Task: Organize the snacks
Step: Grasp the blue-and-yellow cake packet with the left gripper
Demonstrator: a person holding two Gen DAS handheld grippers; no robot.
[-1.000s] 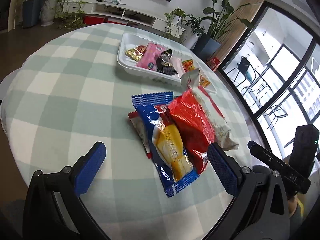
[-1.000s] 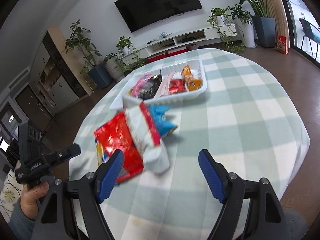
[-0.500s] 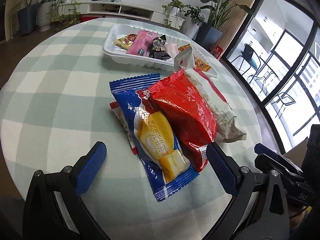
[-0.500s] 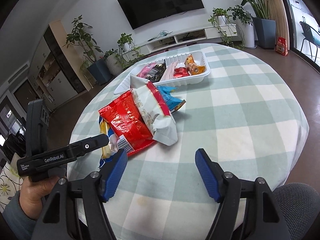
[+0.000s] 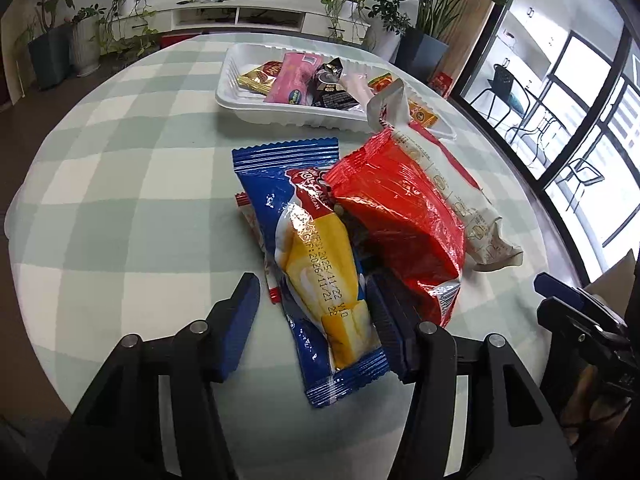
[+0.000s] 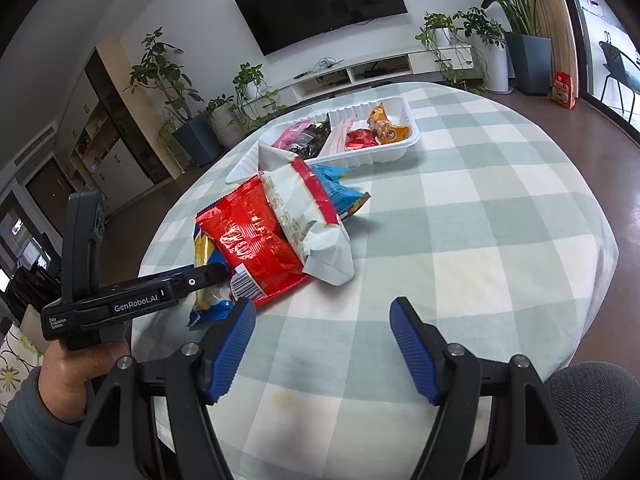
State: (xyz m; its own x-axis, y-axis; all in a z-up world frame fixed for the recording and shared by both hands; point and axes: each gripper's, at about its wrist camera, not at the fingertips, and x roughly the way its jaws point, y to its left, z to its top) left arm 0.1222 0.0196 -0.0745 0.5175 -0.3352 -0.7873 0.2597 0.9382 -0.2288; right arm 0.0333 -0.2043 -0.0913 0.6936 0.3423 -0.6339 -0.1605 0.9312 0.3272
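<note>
Left gripper point(image 5: 310, 306): I see its jaws closing around the blue-and-yellow cake packet point(image 5: 316, 264); the right pad touches the wrapper, the left stands off. That packet lies under a red bag point(image 5: 404, 224) and a white bag point(image 5: 460, 204), near the white tray point(image 5: 256, 108). Only my right view shows the hand point(image 6: 68, 376) holding it. Right gripper point(image 6: 322, 338) hovers open over bare tablecloth point(image 6: 480, 216).
</note>
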